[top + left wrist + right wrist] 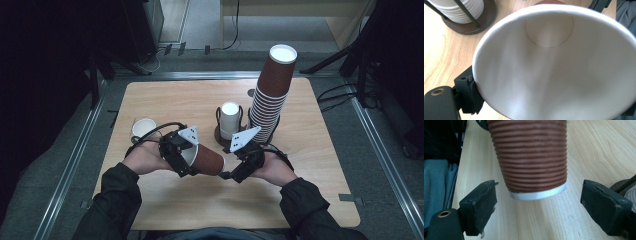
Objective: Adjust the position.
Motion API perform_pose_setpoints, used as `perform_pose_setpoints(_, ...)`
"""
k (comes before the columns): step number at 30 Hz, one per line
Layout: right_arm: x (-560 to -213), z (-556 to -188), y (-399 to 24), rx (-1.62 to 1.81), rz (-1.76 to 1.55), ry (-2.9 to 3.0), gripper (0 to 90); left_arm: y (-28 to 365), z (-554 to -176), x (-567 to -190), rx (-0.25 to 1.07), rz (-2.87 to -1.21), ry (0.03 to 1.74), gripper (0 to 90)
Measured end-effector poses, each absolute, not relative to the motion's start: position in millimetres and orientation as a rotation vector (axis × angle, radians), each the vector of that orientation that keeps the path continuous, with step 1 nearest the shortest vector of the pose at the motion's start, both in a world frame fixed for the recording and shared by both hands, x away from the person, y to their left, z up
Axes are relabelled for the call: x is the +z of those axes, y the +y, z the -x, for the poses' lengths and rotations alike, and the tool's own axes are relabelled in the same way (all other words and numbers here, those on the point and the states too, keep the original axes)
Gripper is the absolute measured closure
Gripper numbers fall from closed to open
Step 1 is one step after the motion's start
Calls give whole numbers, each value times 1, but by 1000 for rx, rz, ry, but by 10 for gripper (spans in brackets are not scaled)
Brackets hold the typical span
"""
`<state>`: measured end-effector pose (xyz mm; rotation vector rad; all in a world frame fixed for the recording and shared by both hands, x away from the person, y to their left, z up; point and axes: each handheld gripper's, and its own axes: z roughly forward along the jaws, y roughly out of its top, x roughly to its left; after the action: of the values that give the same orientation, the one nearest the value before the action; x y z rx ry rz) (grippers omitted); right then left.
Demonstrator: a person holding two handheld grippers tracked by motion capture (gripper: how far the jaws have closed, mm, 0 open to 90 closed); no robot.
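In the high view the left gripper (192,159) sat at lower centre of the frame, clenched on a brown ribbed paper cup (209,160) that lay on its side above the wooden surface (165,200), base pointing toward the right of the frame. In the left gripper view the cup's white inside (554,72) was open toward the camera, its rim pressed against the black pad (471,96) at lower left — the opposite pad sat at the lower right edge, mostly hidden.

The right gripper (231,175) was just right of the cup's base in the high view. In the right gripper view its jaws stood released, wide apart — the cup's base (537,194) hung between the two pads without touching either.

Behind the grippers, at centre of the high view, a dark wire holder (229,136) carried a short stack of white cups (230,119), and to its right a tall stack of brown cups (272,95) leaned toward the upper right. A single white-lined cup (143,128) lay on the surface at left, near the left hand (145,159).
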<state>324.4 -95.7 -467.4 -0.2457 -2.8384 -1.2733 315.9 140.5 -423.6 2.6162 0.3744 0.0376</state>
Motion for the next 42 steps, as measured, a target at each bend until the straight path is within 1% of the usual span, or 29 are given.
perform_pose_setpoints(5,-469,-325,-94,-1265,237,-2849,138,132,-317,-431,74,-2683,372,81)
perform_pose_setpoints(9,-470,-323,-93,-1243,240,-2853,138,126,-317,-435,45,-2698,355,81)
perform_pose_setpoints(28,-480,-318,-76,-1196,168,-2844,138,109,-313,-431,2,-2650,303,80)
perform_pose_setpoints(32,-480,-317,-74,-1203,157,-2843,165,108,-313,-431,-1,-2653,299,80)
perform_pose_setpoints(34,-480,-317,-74,-1209,148,-2842,200,109,-313,-431,-2,-2649,305,79)
perform_pose_setpoints(42,-479,-315,-74,-1212,115,-2857,207,110,-311,-433,2,-2646,302,70)
